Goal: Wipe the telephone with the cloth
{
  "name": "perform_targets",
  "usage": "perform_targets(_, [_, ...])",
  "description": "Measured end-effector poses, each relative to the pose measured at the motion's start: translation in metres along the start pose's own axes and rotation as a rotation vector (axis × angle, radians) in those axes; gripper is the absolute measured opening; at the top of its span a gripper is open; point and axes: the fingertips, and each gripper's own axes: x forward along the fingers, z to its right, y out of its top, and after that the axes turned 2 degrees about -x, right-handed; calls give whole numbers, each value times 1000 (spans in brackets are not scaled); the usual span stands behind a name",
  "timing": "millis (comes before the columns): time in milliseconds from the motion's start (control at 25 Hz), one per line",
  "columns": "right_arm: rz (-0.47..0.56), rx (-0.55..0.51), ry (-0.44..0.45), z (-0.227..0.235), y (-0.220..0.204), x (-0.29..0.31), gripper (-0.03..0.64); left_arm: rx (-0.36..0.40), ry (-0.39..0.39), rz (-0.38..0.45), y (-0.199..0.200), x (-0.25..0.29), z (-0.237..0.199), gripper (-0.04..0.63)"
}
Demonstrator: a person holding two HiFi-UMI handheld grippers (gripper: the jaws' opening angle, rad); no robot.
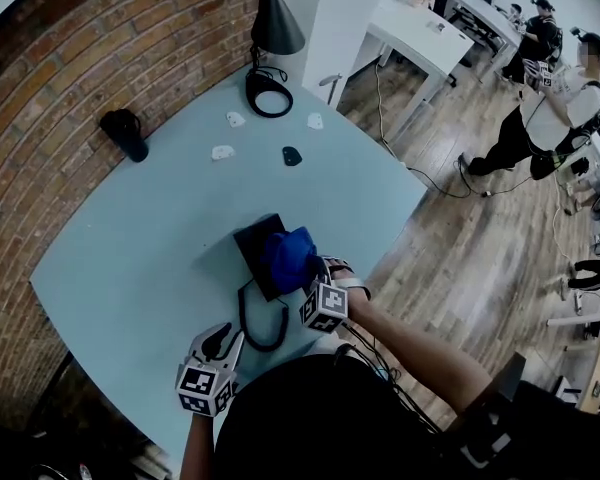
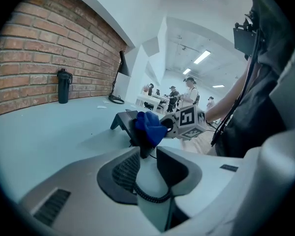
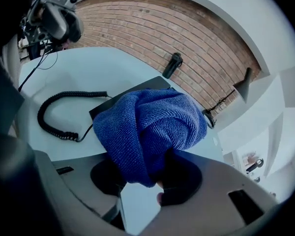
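Observation:
The black telephone (image 1: 252, 251) sits on the light blue table (image 1: 130, 258), and a bunched blue cloth (image 1: 288, 258) rests on its right part. My right gripper (image 1: 318, 273) is shut on the cloth (image 3: 147, 127) and holds it over the telephone (image 3: 113, 102). The coiled cord (image 1: 252, 323) loops on the table toward me. My left gripper (image 1: 223, 340) hovers low near the front edge, left of the cord loop. In the left gripper view its jaws (image 2: 148, 161) stand apart, and a bit of cord (image 2: 147, 196) lies at their base. That view also shows the cloth (image 2: 150, 124) ahead.
A black bottle (image 1: 127, 133) stands by the brick wall. A black lamp (image 1: 275, 18) and its ring base (image 1: 269, 95) are at the table's far end, with small white and black objects (image 1: 223, 152) near them. People (image 1: 540, 118) stand beyond the table's right edge.

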Motion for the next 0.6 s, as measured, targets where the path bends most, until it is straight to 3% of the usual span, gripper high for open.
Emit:
perform_targets(320, [-41, -85, 42, -33, -22, -7, 149, 37, -27, -23, 0, 7, 10, 132])
perform_targets(440, [-84, -101, 160, -66, -49, -16, 146, 47, -38, -44, -3, 8, 21, 132])
perform_targets(520, [-66, 59, 231, -78, -61, -22, 143, 51, -44, -61, -5, 9, 28, 132])
perform_targets(600, [10, 304, 242, -69, -58, -34, 135, 55, -45, -74, -7, 11, 33, 132])
